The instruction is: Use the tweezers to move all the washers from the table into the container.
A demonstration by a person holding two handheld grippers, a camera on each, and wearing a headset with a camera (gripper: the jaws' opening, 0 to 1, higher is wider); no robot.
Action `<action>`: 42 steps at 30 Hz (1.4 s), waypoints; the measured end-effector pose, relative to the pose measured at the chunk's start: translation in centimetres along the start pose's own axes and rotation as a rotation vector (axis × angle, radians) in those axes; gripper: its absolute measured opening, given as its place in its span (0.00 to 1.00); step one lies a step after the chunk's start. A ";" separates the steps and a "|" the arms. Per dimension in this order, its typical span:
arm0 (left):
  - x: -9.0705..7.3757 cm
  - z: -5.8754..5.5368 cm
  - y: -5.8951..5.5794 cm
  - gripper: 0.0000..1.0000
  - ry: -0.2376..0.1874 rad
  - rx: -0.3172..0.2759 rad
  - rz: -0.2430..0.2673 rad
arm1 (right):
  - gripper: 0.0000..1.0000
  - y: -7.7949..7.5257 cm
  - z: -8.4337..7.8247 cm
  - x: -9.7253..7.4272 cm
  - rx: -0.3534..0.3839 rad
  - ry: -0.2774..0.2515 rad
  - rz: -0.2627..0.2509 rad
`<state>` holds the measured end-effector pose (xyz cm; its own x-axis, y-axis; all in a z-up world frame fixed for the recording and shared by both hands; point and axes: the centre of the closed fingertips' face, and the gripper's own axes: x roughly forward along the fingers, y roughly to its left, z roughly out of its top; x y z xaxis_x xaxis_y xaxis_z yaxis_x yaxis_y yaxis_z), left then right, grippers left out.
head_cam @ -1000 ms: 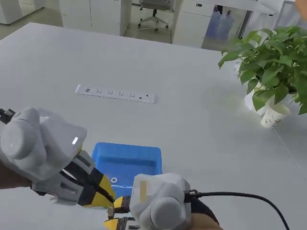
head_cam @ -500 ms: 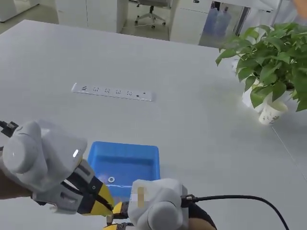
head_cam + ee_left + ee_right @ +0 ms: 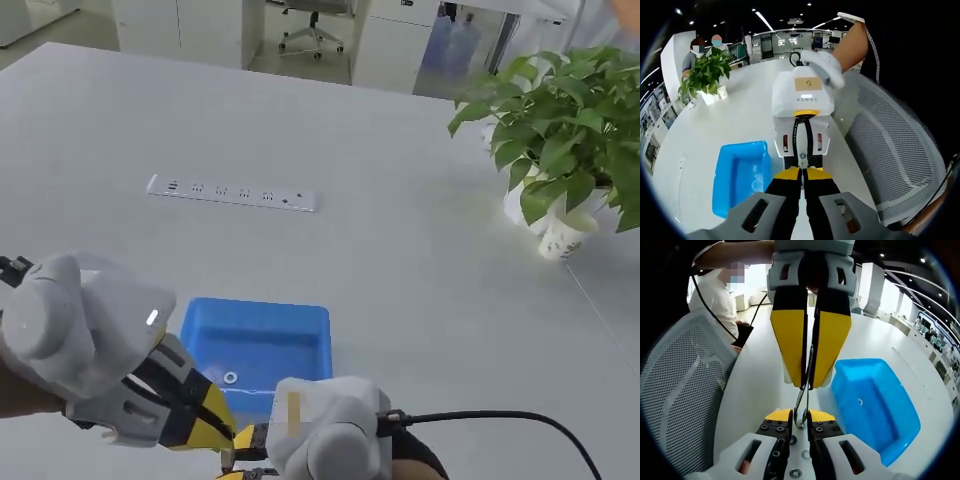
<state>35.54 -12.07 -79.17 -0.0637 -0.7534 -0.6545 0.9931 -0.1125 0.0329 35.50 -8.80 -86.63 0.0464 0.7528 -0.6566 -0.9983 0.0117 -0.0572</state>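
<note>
Nearest, the right gripper and the left gripper met nose to nose over the near edge of the white tabletop. The tweezers ran between them. The left gripper's yellow jaws were drawn narrow and pinched the tweezers along their upper length. The right gripper's jaws stood equally narrow around the lower end, apparently clamping it too, though the contact was hard to make out.

Just below the right gripper's jaws, three washers lay loose on the tabletop in a short, uneven line. Just beyond the grippers sat the blue container, open and shallow, with one washer on its floor near the front wall. A black cable trailed off to the right from the right gripper.

Farther back, a white power strip lay flat in the middle of the tabletop. A leafy green plant stood at the far right, with a paper cup just beside its pot. An office chair stood on the floor past the tabletop's far edge.
</note>
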 end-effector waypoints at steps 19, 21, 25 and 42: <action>0.3 0.2 -0.1 0.05 -0.005 -0.008 -0.012 | 0.10 -0.1 0.0 0.0 0.032 -0.008 -0.016; 0.3 0.2 -0.1 0.05 -0.004 -0.010 -0.012 | 0.10 -0.1 0.0 0.0 0.040 -0.007 -0.018; 0.3 0.2 -0.1 0.05 -0.001 -0.009 -0.011 | 0.09 -0.2 0.0 0.0 0.060 -0.007 -0.021; 0.3 0.2 -0.1 0.05 0.020 -0.011 -0.014 | 0.09 -0.1 0.0 0.0 0.063 0.000 -0.018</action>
<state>35.37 -12.37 -79.24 -0.0755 -0.7389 -0.6696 0.9932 -0.1153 0.0152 35.58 -8.81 -86.59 0.0648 0.7520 -0.6560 -0.9975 0.0670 -0.0217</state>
